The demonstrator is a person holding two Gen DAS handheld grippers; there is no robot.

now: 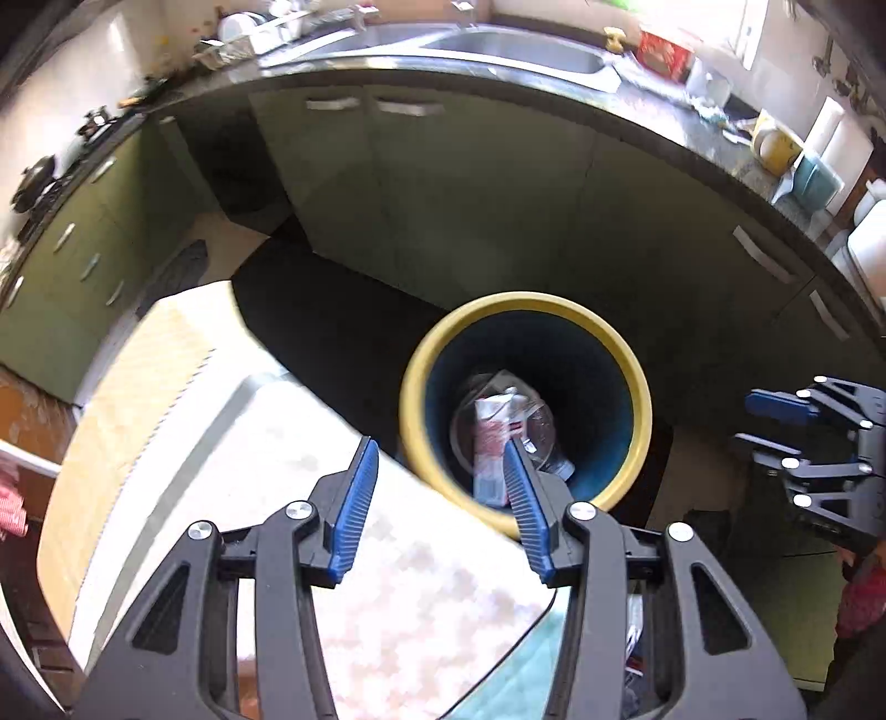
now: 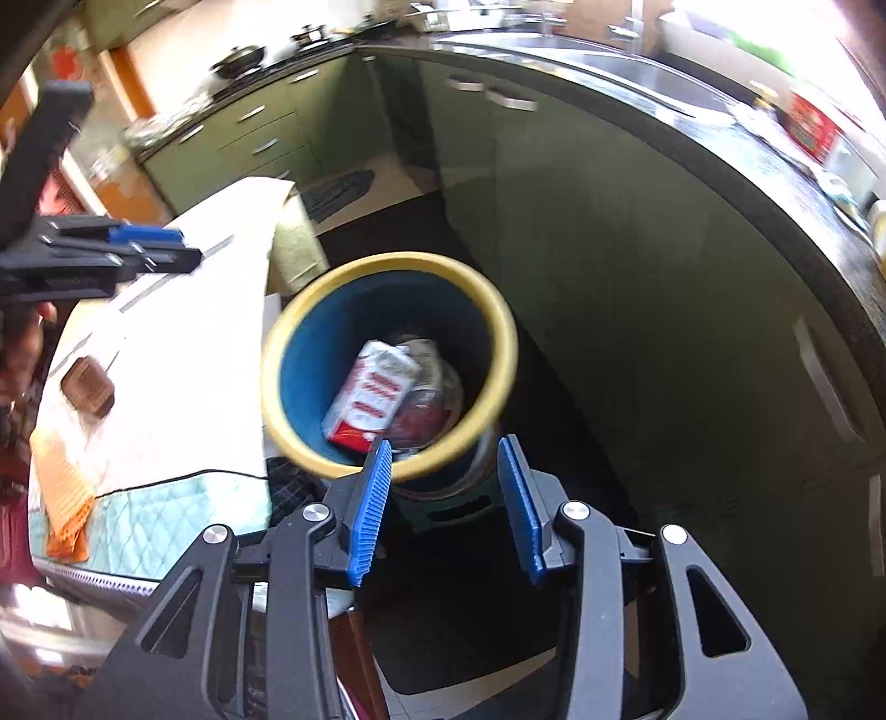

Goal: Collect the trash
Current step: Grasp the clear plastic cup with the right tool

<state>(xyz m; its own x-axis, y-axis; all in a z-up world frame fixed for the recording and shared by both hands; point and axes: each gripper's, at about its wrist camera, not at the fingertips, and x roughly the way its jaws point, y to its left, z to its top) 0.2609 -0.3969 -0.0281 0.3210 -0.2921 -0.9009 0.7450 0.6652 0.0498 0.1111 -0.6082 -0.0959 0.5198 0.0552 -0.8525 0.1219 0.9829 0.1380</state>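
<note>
Lying at six o'clock inside the bin [image 2: 501, 332], the carton [image 2: 371, 396] is judged light and crushable, best taken across its flat sides, while the left gripper [image 1: 440, 476] and right gripper [image 2: 448, 471] are held apart, empty.

Each camera rides on its own hand-held gripper and looks steeply down along the fingers; the left wrist view sits over the table [image 1: 183, 410] edge, facing the bin [image 1: 526, 310] and the sink [image 1: 498, 50] beyond; the right wrist view hangs nearer the bin [image 2: 387, 263], with the table [image 2: 183, 354] at its left. Both share the bin, the carton [image 1: 490, 443] [image 2: 371, 396] inside it, the green cabinets [image 1: 443, 210] [image 2: 609, 249] and the sink; each also catches the other gripper at its edge.
</note>
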